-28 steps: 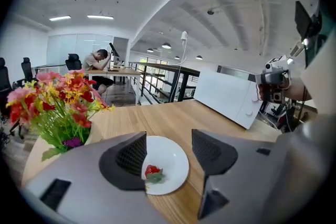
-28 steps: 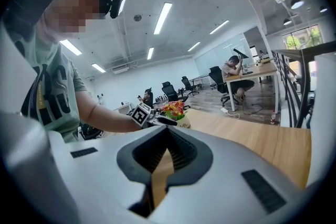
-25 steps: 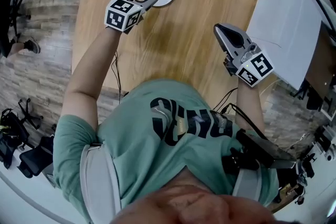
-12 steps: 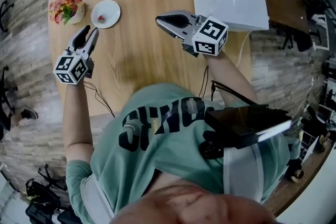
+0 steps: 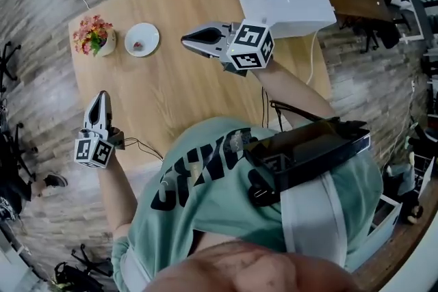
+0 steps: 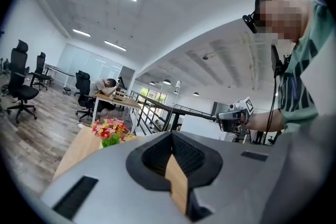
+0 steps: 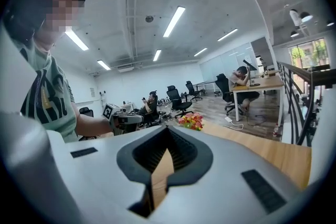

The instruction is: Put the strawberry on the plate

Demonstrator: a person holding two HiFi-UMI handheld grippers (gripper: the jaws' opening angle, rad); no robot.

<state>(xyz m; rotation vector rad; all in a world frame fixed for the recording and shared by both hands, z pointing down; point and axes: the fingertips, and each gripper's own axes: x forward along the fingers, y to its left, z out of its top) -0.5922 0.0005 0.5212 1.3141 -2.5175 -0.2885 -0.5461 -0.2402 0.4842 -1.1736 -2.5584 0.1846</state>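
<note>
The left gripper has its jaws closed on nothing and is held at the near left edge of the wooden table. The right gripper hovers mid-table, also closed and empty. The strawberry lies on the white plate, beside the flowers and well apart from both grippers.

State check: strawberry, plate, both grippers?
strawberry: on the plate, not held.
plate: flat on the table, beside the flower pot.
left gripper: shut, empty, well clear of the plate.
right gripper: shut, empty, over the table.
</note>
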